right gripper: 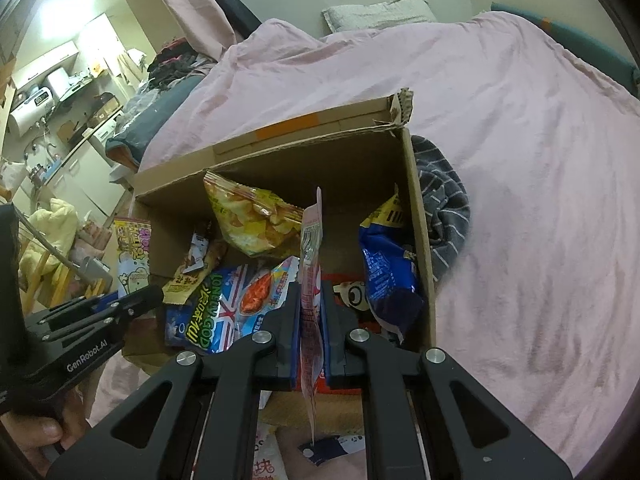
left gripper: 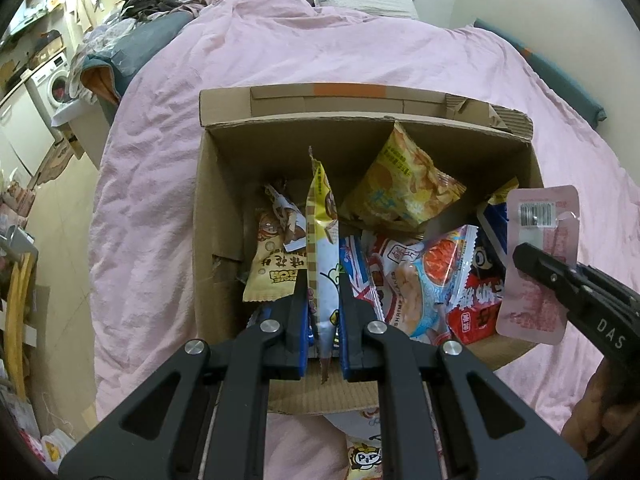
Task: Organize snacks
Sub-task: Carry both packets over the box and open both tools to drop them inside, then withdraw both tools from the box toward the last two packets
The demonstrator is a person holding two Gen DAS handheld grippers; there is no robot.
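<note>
Fingers (left gripper: 298,300) of left gripper (left gripper: 322,292) pinch yellow packet (left gripper: 320,216); your right gripper (right gripper: 310,300) clamps pink packet (right gripper: 310,240). Both hang over box (left gripper: 224,208), likely for dropping in.

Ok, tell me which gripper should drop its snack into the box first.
Probably the left gripper: its yellow-white packet hangs over the cardboard box interior. The right gripper holds its pink packet nearer the box's front edge.

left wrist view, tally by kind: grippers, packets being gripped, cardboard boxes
grippers: 2 (left gripper, right gripper)
gripped packets: 2 (yellow and white packet, pink packet)
cardboard boxes: 1 (cardboard box)
total: 5
</note>
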